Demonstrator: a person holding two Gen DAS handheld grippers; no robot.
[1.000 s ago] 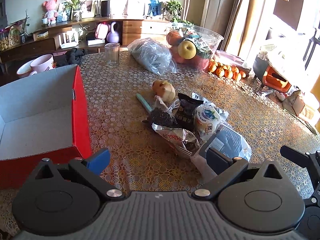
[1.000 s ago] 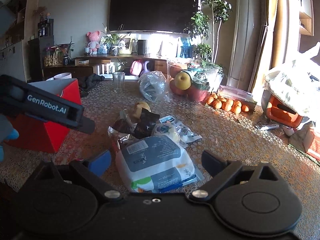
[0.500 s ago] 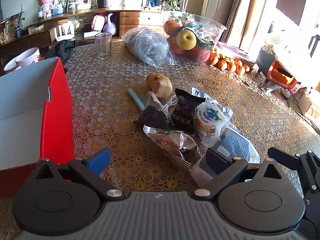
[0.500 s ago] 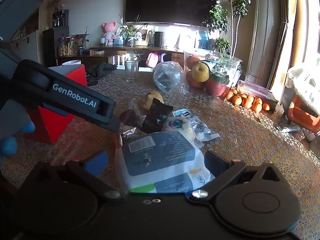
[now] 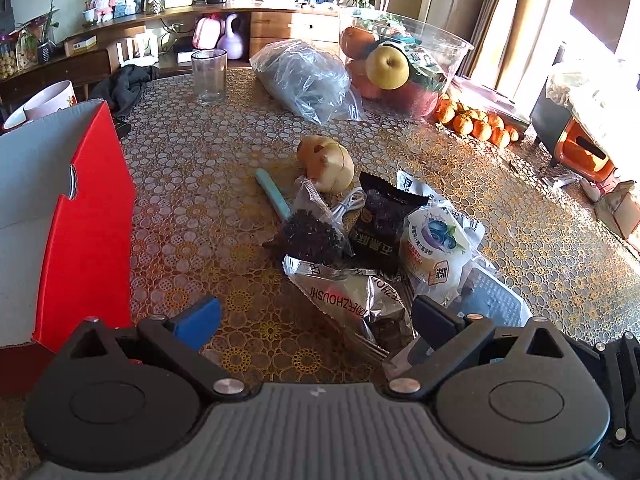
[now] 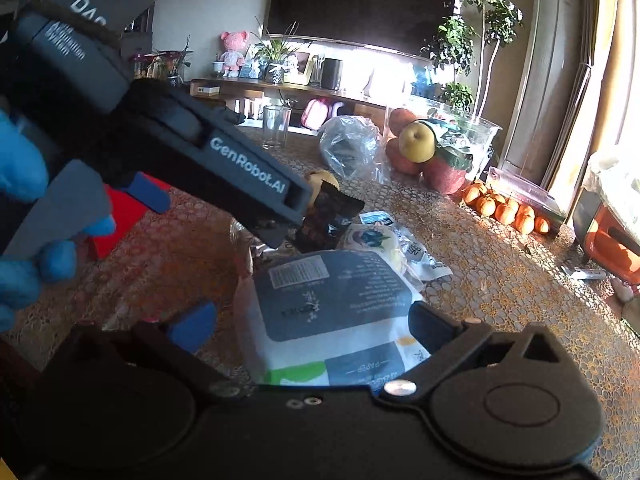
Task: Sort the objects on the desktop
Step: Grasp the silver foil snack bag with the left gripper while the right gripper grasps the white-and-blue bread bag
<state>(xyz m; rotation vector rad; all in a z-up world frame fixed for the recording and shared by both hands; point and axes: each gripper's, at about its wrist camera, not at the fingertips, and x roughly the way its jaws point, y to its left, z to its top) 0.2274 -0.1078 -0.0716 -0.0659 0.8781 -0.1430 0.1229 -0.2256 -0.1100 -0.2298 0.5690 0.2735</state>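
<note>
The tissue pack (image 6: 332, 308) — blue-grey and white, barcode up — lay flat on the patterned tabletop (image 6: 500, 292), directly between the spread fingers of the right gripper (image 6: 312, 330), whose jaws stood wide and were not closed on it. Just beyond the pack, ahead of that gripper, sat a blueberry-printed bun packet (image 6: 376, 242) and a black snack pouch (image 6: 328, 216). The left gripper's body crossed the right wrist view from the upper left, held by a hand in a blue glove (image 6: 24, 216).

In the left wrist view, the left gripper (image 5: 316, 320) was also wide open and held nothing. A silver foil packet (image 5: 352, 300) lay between its fingers, nearer the right one. Ahead of it sat a clear bag of dark dried bits (image 5: 310, 232), a teal pen (image 5: 274, 194) — angled away from the gripper — a white cable (image 5: 348, 206), and a yellowish pear-shaped piece (image 5: 326, 158). To the gripper's left stood a red box (image 5: 88, 216) with a pale interior, open. Far ahead were a drinking glass (image 5: 209, 76), a crumpled clear plastic bag (image 5: 308, 80), a clear fruit bowl (image 5: 440, 48) holding a yellow pear and red fruit, and a row of tangerines (image 5: 476, 126) to the right of it.
</note>
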